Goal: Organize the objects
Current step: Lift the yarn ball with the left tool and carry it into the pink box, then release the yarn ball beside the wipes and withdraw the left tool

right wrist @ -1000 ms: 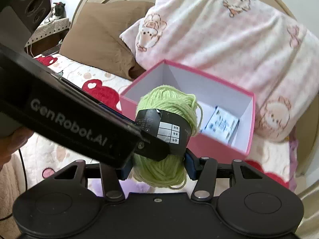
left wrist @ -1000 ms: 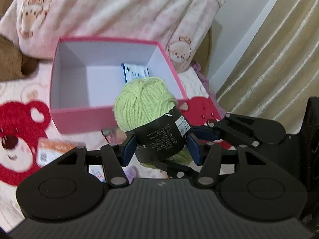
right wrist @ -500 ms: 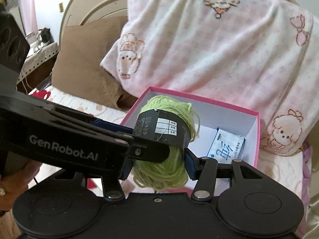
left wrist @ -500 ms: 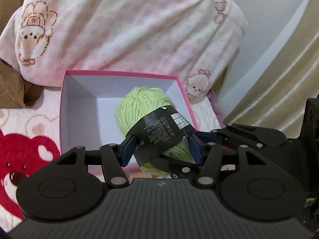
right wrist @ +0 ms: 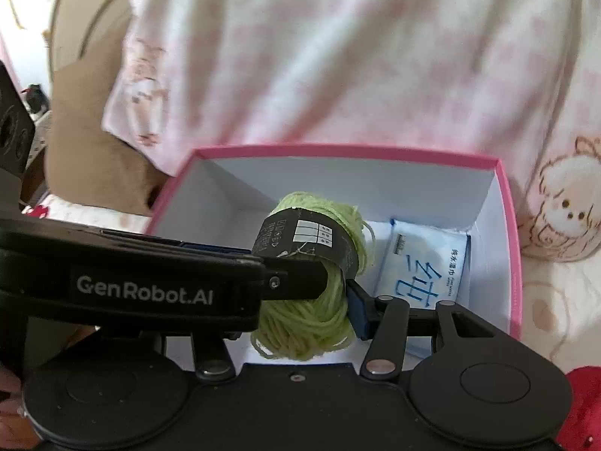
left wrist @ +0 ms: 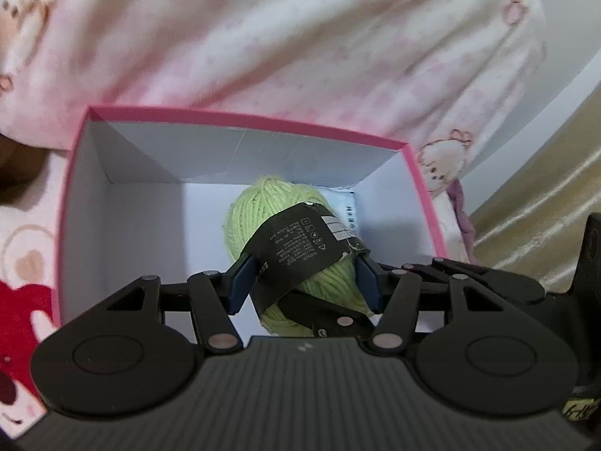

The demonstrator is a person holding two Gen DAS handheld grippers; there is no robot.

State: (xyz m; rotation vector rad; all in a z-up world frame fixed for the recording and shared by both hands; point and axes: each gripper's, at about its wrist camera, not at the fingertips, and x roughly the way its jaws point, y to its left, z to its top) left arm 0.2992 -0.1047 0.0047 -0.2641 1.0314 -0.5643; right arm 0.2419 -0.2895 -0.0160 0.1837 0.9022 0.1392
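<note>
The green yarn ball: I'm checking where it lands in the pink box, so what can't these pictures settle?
- Whether the green yarn ball with its black paper band touches the floor of the pink cardboard box: both views, its underside is behind the grippers.
- The left gripper pad contact: right-wrist view, the gripper's body covers it.
- The white wipes packet: left-wrist view, mostly behind the yarn.

A light green ball of yarn (left wrist: pixel 270 206) wrapped in a black label (left wrist: pixel 300 248) is seen in a box (left wrist: pixel 240 118) with pink walls and white inside. A white packet (right wrist: pixel 424 259) bears blue print. The blanket (left wrist: pixel 300 37) above is patterned in pale pink checks.
</note>
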